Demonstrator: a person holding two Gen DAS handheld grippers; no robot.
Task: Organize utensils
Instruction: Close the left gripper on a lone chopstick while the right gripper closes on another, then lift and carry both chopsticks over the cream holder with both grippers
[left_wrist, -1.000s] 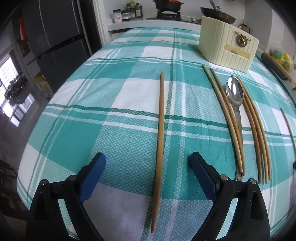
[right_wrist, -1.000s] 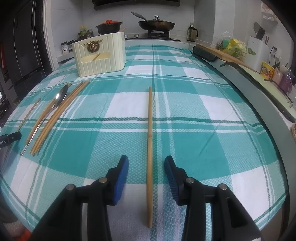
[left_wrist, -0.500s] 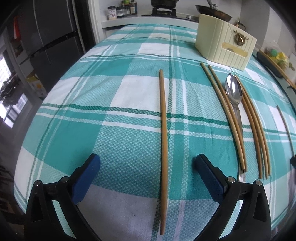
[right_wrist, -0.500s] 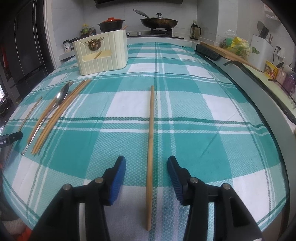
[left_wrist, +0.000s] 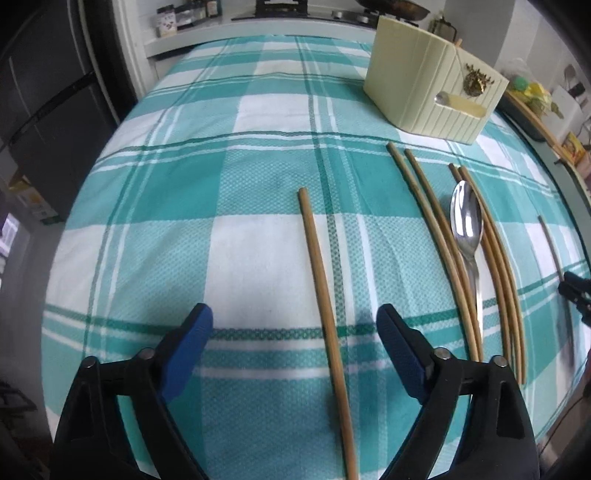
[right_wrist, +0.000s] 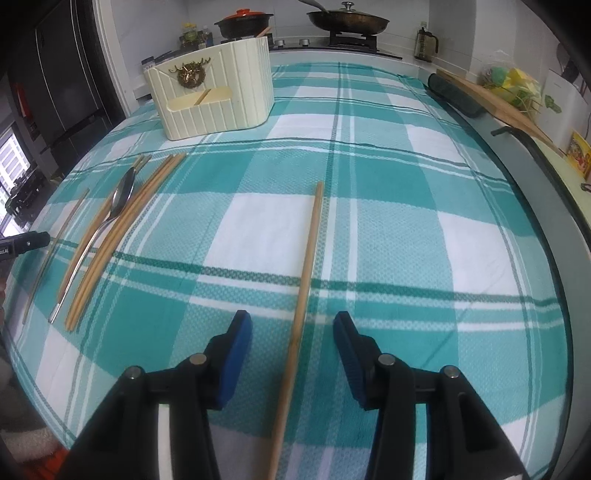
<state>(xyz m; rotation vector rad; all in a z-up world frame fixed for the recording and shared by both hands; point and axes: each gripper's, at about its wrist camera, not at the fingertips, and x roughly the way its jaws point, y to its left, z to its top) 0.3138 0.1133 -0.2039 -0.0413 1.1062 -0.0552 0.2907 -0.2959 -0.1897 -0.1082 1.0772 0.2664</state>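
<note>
Plainly, each gripper, left gripper (left_wrist: 293, 325) and right gripper (right_wrist: 293, 328), gapes wide astride a light, stiff, roll-prone chopstick (right_wrist: 306, 273), best pinched near its thicker end.

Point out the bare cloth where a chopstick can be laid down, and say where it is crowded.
Free: the wide stretch of tablecloth between the lone chopstick and the table's right edge, and the cloth behind it toward the stove. Crowded: the strip in front of the cream utensil holder, where the spoon lies among the bundled chopsticks.
</note>
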